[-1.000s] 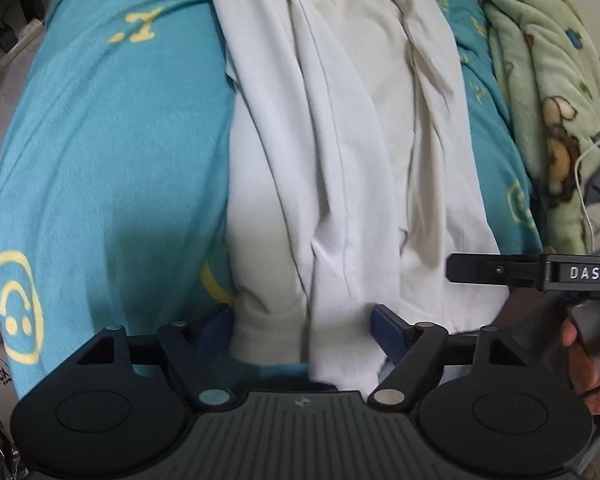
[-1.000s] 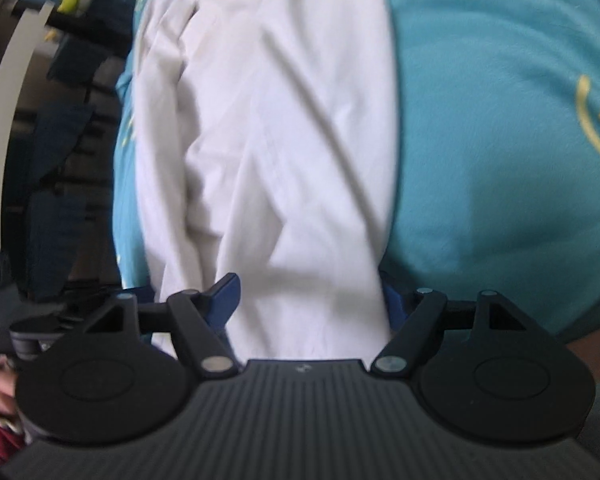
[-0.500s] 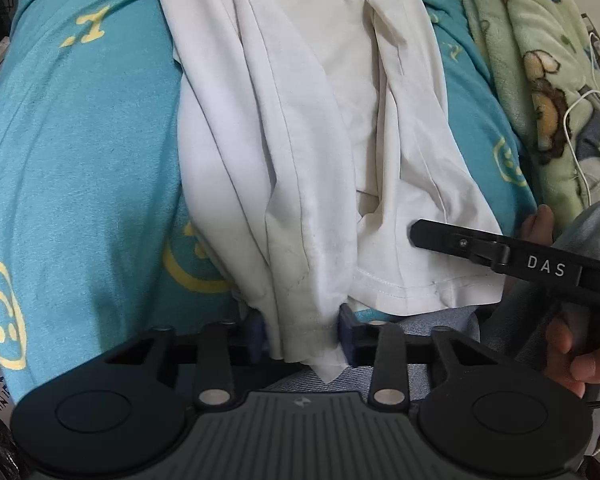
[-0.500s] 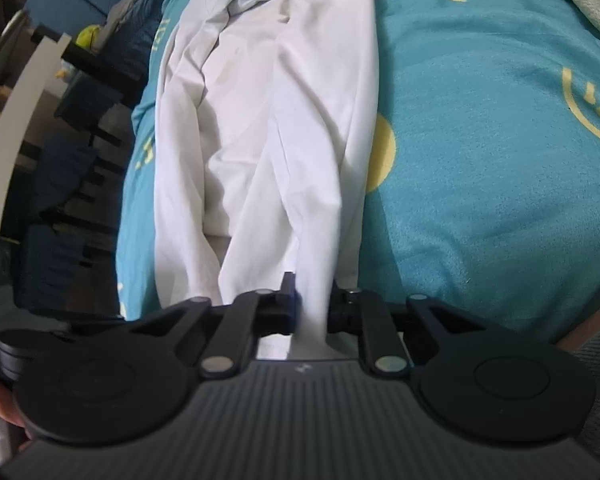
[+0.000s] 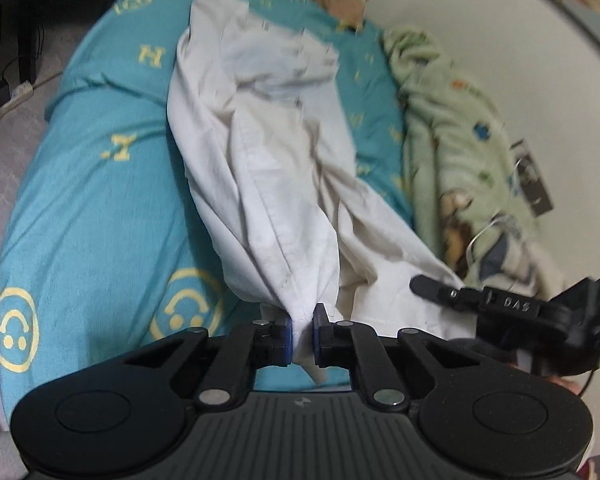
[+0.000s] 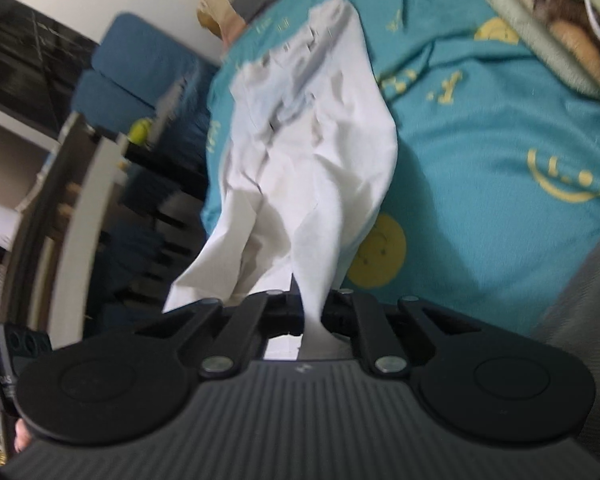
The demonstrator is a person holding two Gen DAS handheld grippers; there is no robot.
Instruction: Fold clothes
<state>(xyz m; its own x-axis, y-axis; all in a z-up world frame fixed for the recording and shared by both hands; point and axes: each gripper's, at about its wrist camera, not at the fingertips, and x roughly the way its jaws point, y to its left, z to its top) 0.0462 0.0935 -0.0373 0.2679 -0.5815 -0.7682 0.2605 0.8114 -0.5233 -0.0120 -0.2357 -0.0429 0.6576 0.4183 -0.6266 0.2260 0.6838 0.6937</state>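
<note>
Left wrist view: the left gripper [image 5: 302, 336] pinches the white garment [image 5: 268, 168] on the teal bedsheet [image 5: 92, 200]; a green blanket [image 5: 452, 140] lies beyond, against the wall [image 5: 480, 12].

Right wrist view: the right gripper [image 6: 314, 314] clamps the garment's edge above the bedsheet; blue cushions [image 6: 132, 80] stand beyond.

Left gripper [image 5: 302, 338] — black linkage arms, blue finger pads [image 5: 285, 340], silver pivot screws, ribbed grey housing. Right gripper [image 6: 312, 314] — same build, "DAS" lettering on its side.
</note>
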